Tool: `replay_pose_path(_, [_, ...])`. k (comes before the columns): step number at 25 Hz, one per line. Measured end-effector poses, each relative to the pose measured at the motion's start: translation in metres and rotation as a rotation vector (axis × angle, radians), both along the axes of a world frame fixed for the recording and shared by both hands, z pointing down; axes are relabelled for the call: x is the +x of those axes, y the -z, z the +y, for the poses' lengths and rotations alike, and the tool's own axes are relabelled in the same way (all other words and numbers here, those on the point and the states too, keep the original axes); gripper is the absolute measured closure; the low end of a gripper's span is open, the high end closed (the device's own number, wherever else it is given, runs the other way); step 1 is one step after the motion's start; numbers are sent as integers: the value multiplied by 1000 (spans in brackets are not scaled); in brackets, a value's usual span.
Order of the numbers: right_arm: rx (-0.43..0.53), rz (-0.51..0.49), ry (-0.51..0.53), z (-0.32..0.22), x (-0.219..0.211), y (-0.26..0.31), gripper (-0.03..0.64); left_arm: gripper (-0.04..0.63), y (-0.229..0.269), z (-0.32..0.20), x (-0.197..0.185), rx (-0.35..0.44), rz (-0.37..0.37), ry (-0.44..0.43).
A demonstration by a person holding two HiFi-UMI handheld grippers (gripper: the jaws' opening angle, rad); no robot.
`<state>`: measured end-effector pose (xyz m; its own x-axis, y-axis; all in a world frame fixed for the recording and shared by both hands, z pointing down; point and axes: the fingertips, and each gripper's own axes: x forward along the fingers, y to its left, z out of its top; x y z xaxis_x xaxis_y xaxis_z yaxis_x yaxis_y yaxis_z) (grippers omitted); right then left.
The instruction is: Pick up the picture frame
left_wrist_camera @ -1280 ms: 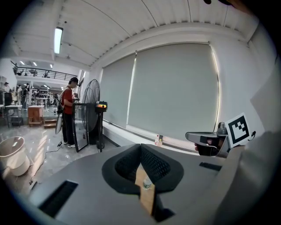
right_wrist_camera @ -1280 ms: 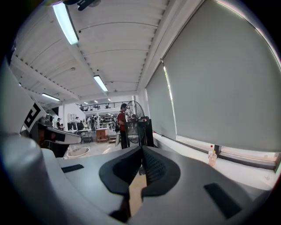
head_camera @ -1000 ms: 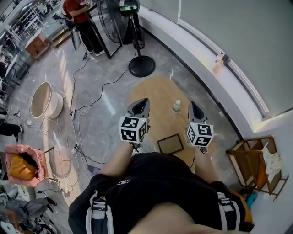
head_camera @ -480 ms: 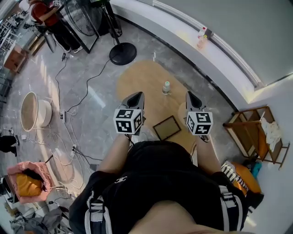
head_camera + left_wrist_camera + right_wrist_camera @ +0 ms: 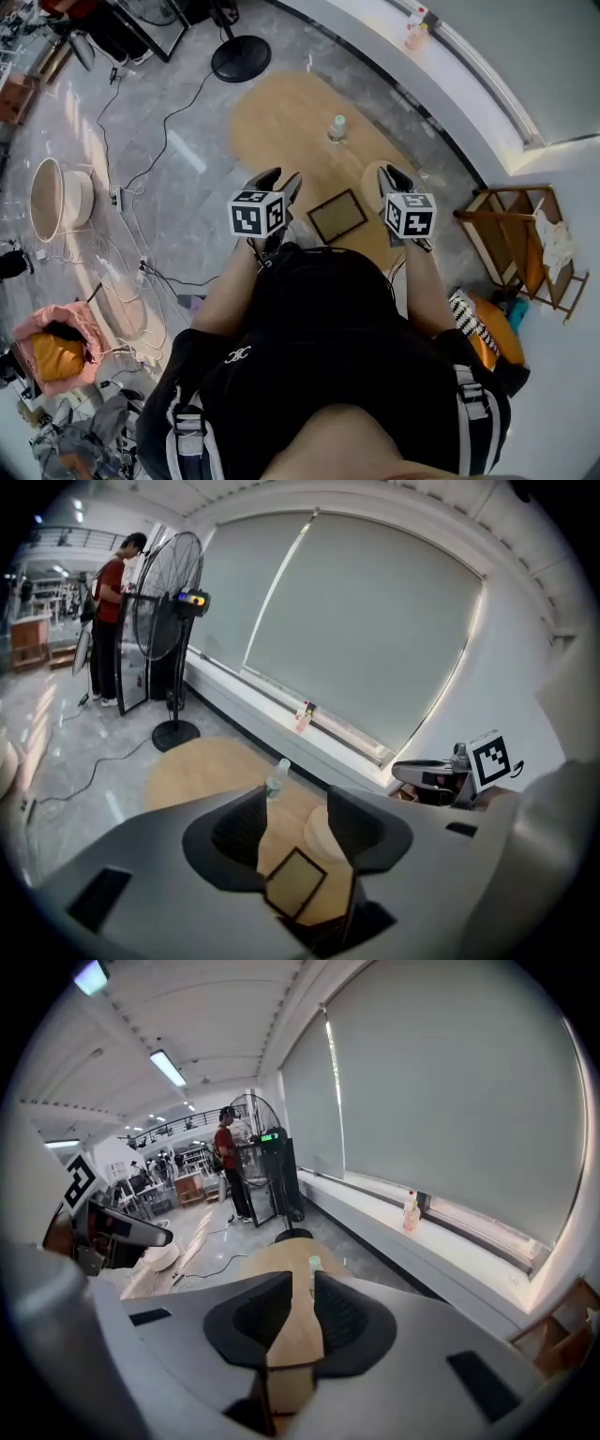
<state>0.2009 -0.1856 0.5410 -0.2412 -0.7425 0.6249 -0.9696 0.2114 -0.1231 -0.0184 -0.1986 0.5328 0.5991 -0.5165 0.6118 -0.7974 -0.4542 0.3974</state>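
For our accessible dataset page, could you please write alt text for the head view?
Seen from above, a person holds the left tongs, jaws opening with nothing between them, and the right tongs on either side of a picture frame lying flat on an oval wooden table, with a bottle beyond.

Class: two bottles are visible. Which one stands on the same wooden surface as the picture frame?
The clear bottle with the green label, beyond the picture frame on the wooden surface. The pinkish bottle stands on the window ledge instead.
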Motion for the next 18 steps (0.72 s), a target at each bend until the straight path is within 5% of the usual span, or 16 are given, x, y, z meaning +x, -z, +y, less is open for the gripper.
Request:
replay_pose_path(10, [-190,11,63,11,13,-76,523,390,-100,45,-3,-306,35,127])
replay_pose_path(18, [-363,71,219,20,-9,-182,523,390,-200,72,0,-520,104,259])
